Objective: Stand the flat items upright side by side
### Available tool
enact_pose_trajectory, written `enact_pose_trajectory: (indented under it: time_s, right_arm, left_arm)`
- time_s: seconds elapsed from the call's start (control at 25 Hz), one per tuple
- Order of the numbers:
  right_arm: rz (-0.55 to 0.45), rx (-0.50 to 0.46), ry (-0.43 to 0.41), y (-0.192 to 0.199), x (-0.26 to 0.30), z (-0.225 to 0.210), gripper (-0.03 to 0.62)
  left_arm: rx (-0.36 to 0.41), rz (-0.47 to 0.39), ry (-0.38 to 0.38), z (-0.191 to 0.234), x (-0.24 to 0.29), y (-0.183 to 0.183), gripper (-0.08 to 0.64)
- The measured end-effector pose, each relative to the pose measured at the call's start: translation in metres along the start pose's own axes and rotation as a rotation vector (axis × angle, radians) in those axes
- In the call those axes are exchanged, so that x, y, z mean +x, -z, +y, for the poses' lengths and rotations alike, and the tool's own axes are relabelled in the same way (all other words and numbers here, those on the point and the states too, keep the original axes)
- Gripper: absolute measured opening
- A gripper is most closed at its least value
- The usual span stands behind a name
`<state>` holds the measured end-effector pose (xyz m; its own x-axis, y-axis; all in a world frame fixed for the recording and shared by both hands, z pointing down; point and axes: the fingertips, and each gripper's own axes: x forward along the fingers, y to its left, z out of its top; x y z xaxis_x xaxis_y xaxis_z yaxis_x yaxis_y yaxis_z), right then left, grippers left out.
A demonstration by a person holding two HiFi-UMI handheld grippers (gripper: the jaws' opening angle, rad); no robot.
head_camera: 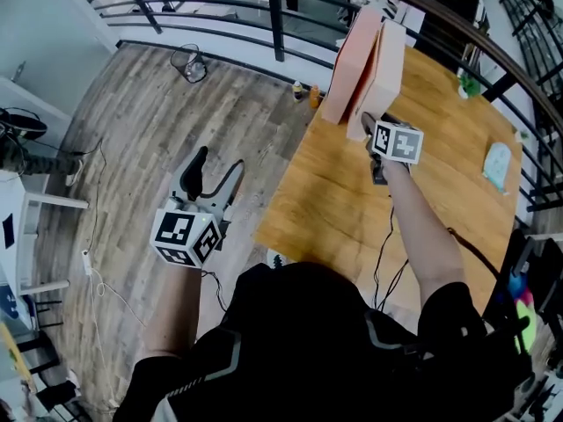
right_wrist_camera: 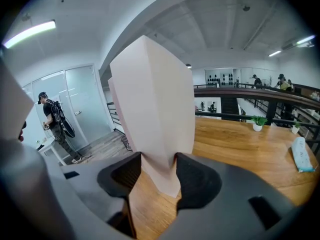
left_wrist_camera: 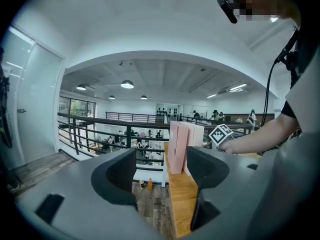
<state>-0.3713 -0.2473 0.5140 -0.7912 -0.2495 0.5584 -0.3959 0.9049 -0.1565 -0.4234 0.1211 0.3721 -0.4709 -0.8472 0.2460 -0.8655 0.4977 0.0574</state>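
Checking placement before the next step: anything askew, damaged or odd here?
Nothing spilled or damaged. The far pink board and near pink board stand close to the table edge, so a tip could drop them to the floor. The right hand-held gripper grips the near one.

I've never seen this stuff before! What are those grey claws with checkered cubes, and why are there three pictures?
It's a person, not a robot, holding a two-jaw grabbing tool in each hand. The cubes are part of the tools. One picture comes from a camera on the person's head, looking down. The other two come from cameras riding on the tools. The right gripper squeezes a pale pink flat box standing upright on the wooden table. A darker pink box stands right beside it. The left gripper is open and empty, out over the floor. A small plant and a light blue packet sit on the table too.
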Motion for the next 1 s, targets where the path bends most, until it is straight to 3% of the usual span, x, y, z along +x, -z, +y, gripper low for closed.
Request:
enact_pose_trajectory:
  time_s: [0.64,1.0]
  right_arm:
    - [0.004,0.040,0.022,-0.006,0.028,0.010,0.210]
    - [0.034,0.017,0.024,0.002,0.022,0.002,0.230]
  left_arm:
    - [-0.028,0.031,-0.066,0.021,-0.024,0.014,0.330]
    - [-0.035,0.021,-0.038,0.018,-0.020,0.013,0.330]
